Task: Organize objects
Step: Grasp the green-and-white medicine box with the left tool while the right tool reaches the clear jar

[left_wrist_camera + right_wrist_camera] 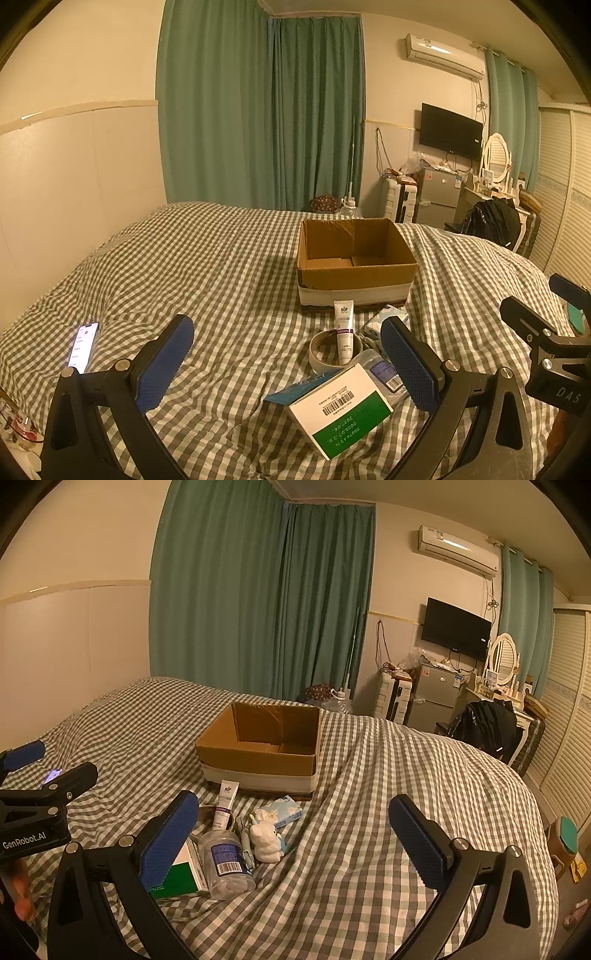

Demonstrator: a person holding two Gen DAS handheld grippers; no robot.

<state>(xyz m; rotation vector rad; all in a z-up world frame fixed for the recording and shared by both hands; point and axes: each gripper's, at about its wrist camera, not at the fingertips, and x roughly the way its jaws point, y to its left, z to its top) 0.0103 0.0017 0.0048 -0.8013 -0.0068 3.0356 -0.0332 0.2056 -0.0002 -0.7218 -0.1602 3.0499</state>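
Landmark: open cardboard box [356, 258] on the bed [207, 266], nothing visible inside.

Left wrist view, L to R:
- Lit phone [84, 346] flat on the checkered cover, far left of the box and nearer to cam.
- Left gripper [288, 363] low over the bed, in front of the box; fingers [164, 363] spread wide apart, nothing between them.
- Tape roll [327, 352] in front of the box; white tube [344, 332] resting across the roll's rim, cap end pointing toward the box, not touching the box.
- White-and-green carton [341, 411] w/ barcode, tilted, in front of the roll, further from the box.
- Clear bottle [380, 371] w/ barcode label lying just right of the carton, partly behind the right finger.
- Tissue pack [388, 319] close to the box's front right corner.
- Far right edge: part of the other gripper's body.

Right wrist view, L to R:
- Other gripper's body at left edge, phone glow behind it.
- Right gripper [293, 832] in front and right of the box; fingers [419, 843] wide apart, holding nothing.
- Same pile in front of the box: carton, bottle, pen-like item (not clear), white rabbit figure [266, 840] leaning beside the bottle, tissue pack nearest to the box.
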